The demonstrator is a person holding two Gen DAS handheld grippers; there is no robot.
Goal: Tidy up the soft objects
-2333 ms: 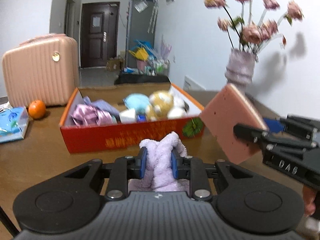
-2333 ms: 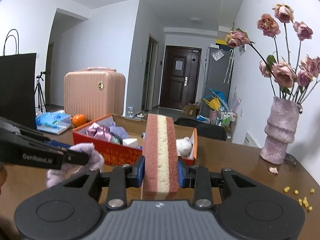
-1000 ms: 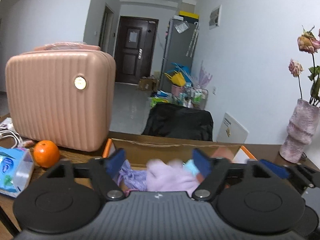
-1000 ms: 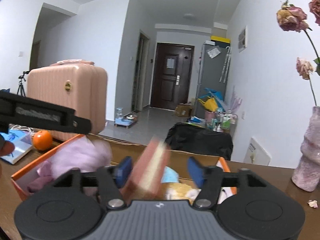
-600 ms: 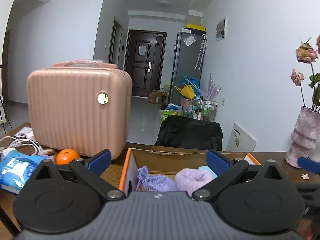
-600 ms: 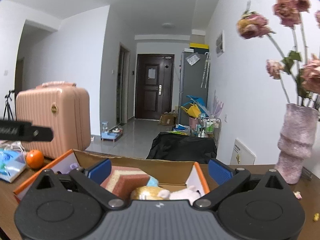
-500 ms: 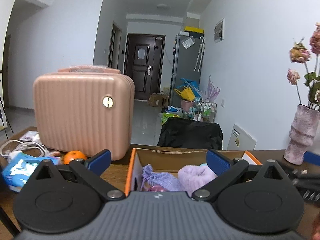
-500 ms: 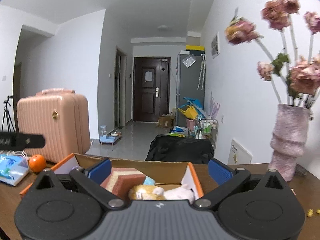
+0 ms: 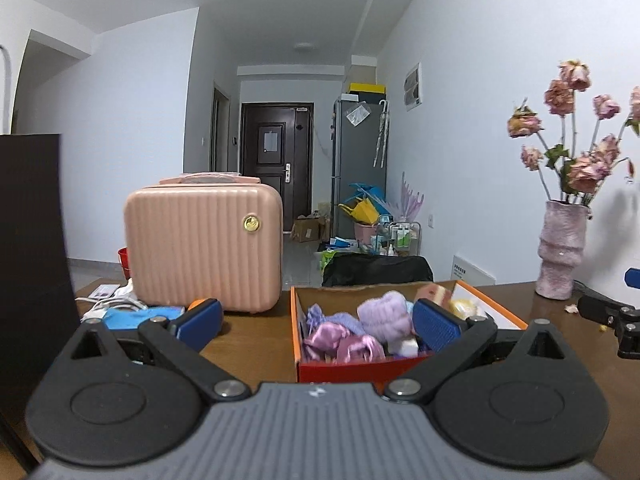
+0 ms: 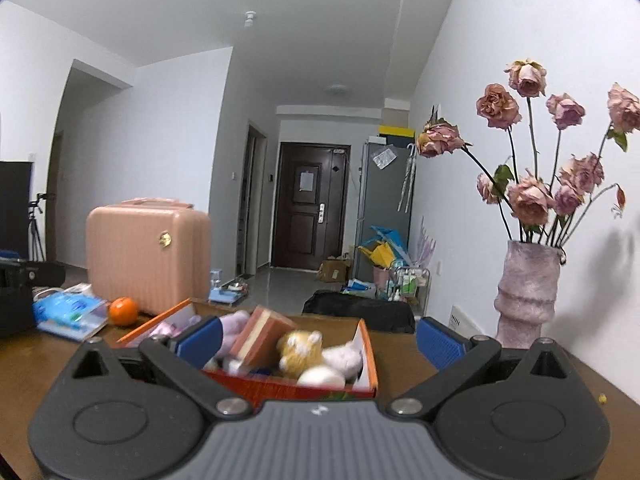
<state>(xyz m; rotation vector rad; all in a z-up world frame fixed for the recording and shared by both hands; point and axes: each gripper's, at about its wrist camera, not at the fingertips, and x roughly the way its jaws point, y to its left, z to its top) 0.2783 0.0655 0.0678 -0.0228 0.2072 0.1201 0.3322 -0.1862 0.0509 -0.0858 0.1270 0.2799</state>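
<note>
An orange-red cardboard box (image 9: 344, 368) (image 10: 296, 390) stands on the brown table, full of soft things. In it lie the lilac plush cloth (image 9: 385, 316) (image 10: 230, 330), the pink-and-cream sponge block (image 10: 264, 334) (image 9: 434, 293), shiny purple bows (image 9: 340, 340) and a yellow plush toy (image 10: 300, 350). My left gripper (image 9: 318, 322) is open and empty, held back from the box's near wall. My right gripper (image 10: 318, 338) is also open and empty, back from the box. Part of the right gripper (image 9: 608, 314) shows at the right edge of the left wrist view.
A pink ribbed suitcase (image 9: 204, 246) (image 10: 148, 256) stands behind and left of the box, with an orange (image 10: 124, 311) and a blue tissue pack (image 10: 68, 312) beside it. A lilac vase of dried roses (image 10: 526, 292) (image 9: 560, 248) stands at the right. A black panel (image 9: 28, 248) rises at the left.
Both grippers opened wide and let go: the lilac cloth and the sponge block now lie in the box. Both grippers have since pulled back from the box, which looks smaller and farther away.
</note>
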